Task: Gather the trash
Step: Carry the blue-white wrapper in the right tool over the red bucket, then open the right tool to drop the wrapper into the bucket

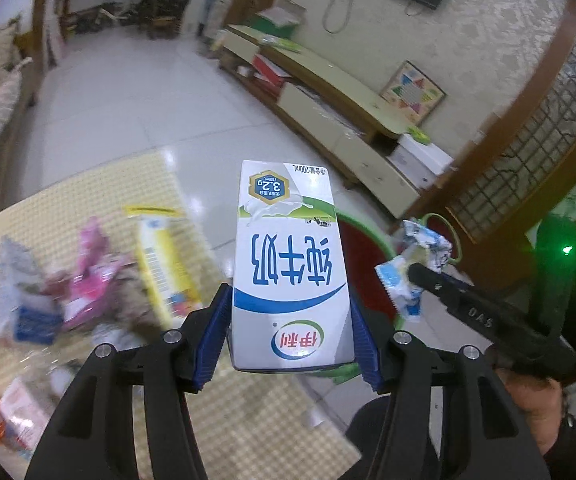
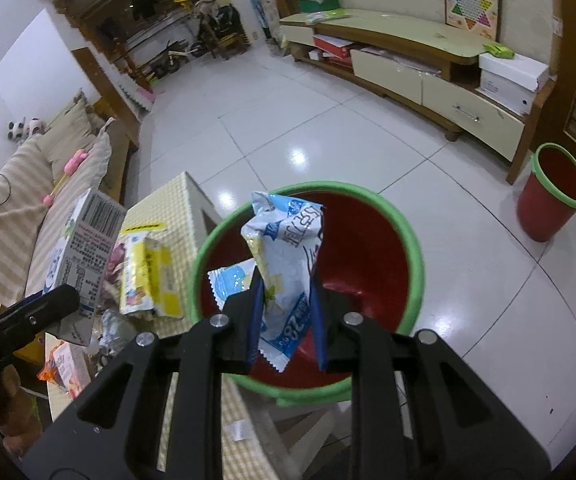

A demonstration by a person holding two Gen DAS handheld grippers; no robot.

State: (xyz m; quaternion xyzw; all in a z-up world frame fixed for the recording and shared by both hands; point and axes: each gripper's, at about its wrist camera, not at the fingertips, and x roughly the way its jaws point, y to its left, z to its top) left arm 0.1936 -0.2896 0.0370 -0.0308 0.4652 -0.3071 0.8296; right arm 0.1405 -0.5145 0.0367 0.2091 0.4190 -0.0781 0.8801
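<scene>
Over round red bin (image 2: 367, 256): crinkled foil wrapper (image 2: 288, 248); boxy milk carton (image 1: 288, 268).

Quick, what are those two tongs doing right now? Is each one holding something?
Left tongs: closed on a milk carton.
Right tongs: closed on a crumpled blue and white wrapper, above the red bin with the green rim.

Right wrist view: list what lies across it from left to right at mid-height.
milk carton → yellow snack bag → white and blue wrapper held over the near red bin → far red bin
</scene>
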